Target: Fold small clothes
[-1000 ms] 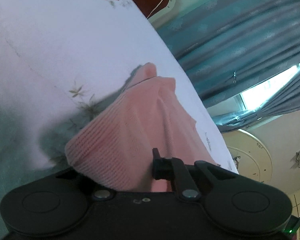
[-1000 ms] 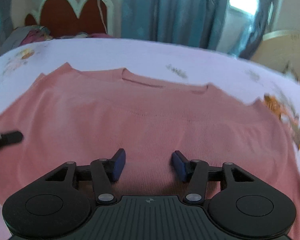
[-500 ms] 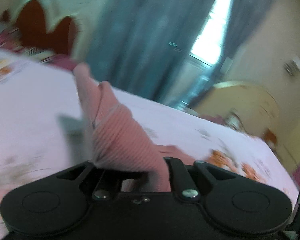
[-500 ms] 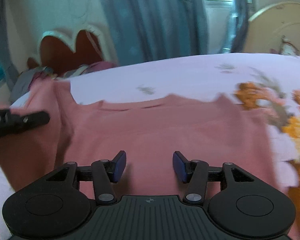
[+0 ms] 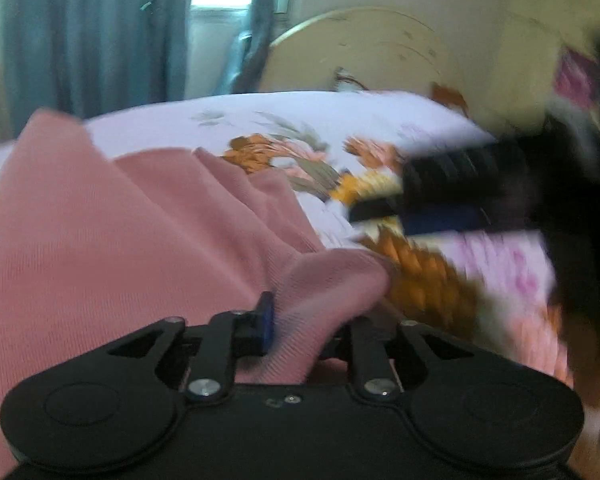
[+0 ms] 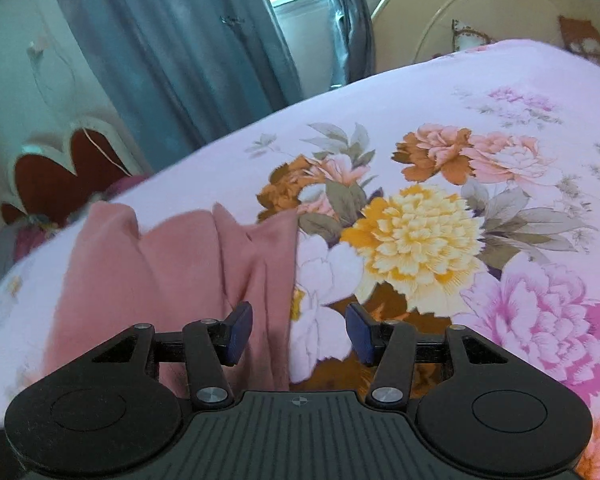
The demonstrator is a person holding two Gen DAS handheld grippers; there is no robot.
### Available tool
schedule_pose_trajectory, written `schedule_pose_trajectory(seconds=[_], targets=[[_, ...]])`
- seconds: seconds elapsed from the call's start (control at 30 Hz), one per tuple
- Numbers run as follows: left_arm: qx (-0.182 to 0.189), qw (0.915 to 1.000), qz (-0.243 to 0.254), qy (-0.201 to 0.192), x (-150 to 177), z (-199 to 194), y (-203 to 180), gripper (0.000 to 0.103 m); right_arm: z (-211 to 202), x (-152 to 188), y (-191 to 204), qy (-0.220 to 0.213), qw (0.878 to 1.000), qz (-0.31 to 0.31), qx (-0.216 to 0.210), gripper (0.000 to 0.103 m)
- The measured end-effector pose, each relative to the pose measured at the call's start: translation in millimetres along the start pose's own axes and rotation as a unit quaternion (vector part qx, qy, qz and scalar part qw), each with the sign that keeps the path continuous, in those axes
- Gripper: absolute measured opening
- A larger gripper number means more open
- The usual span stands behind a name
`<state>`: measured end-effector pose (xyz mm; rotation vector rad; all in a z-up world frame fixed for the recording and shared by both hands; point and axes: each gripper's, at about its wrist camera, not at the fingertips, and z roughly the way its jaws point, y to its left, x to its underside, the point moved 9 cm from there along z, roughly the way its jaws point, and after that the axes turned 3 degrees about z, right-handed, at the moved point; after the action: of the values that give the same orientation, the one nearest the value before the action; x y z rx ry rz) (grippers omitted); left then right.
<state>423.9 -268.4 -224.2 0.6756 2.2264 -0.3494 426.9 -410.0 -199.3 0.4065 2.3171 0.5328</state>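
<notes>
A pink knitted garment [image 5: 100, 240] lies folded over itself on the flowered bedsheet [image 5: 340, 120]. My left gripper [image 5: 308, 320] has a bunch of the pink cloth between its fingers, with the jaws a little apart; its right finger is hidden by the cloth. The garment also shows in the right wrist view [image 6: 172, 264], at the left. My right gripper [image 6: 298, 330] is open and empty, low over the garment's right edge and the sheet [image 6: 500, 120]. It shows blurred at the right of the left wrist view [image 5: 440, 204].
A red and white headboard [image 6: 56, 168] stands at the far left. Blue curtains [image 6: 180, 40] and a window are behind the bed. A cream round footboard [image 6: 480, 8] stands at the far right edge of the bed.
My left gripper has carried the pink cloth across to the right, folding the garment over itself. My right gripper has swung right, toward the flowered part of the sheet, staying open.
</notes>
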Motion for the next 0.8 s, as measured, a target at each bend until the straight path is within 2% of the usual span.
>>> schedule_pose_trajectory(seconds=[0.07,0.13,0.2,0.33,0.43,0.53,0.7,0.73,0.77,0.8], targets=[[0.009,0.9998,0.018,0.002,2.6,-10.1,-1.4,0.034,5.6,-0.4,11.9,0.01,1.0,-0.005,-0.024,0.052],[0.026,0.9994,0.018,0.013,10.7,-25.0,0.3,0.05,15.1,2.8,26.5,0.024,0.999,-0.018,-0.044,0.052],[0.024,0.9995,0.006,0.02,18.3,-40.0,10.7,0.058,26.0,5.6,44.5,0.037,0.997,-0.034,-0.062,0.052],[-0.007,0.9987,-0.05,0.009,21.9,-78.7,54.3,0.058,51.4,4.8,65.3,0.039,0.995,-0.063,-0.067,0.052],[-0.043,0.9939,-0.101,-0.005,22.1,-99.9,94.9,0.059,70.1,3.0,75.6,0.047,0.994,-0.079,-0.065,0.051],[-0.079,0.9868,-0.141,-0.012,20.6,-103.1,132.5,0.059,90.1,6.3,75.4,0.065,0.992,-0.088,-0.061,0.051],[-0.101,0.9799,-0.172,-0.013,16.0,-98.8,159.1,0.059,99.8,16.0,73.3,0.08,0.99,-0.101,-0.056,0.051],[-0.1,0.9799,-0.173,-0.012,14.6,-94.9,161.1,0.059,100.2,16.4,74.1,0.081,0.99,-0.104,-0.054,0.039],[-0.099,0.9796,-0.174,-0.012,13.4,-92.9,162.5,0.059,100.2,16.7,75.1,0.083,0.99,-0.106,-0.05,0.023],[-0.1,0.9793,-0.176,-0.013,8.1,-86.6,166.5,0.059,98.3,16.3,75.5,0.083,0.99,-0.105,-0.05,0.02]])
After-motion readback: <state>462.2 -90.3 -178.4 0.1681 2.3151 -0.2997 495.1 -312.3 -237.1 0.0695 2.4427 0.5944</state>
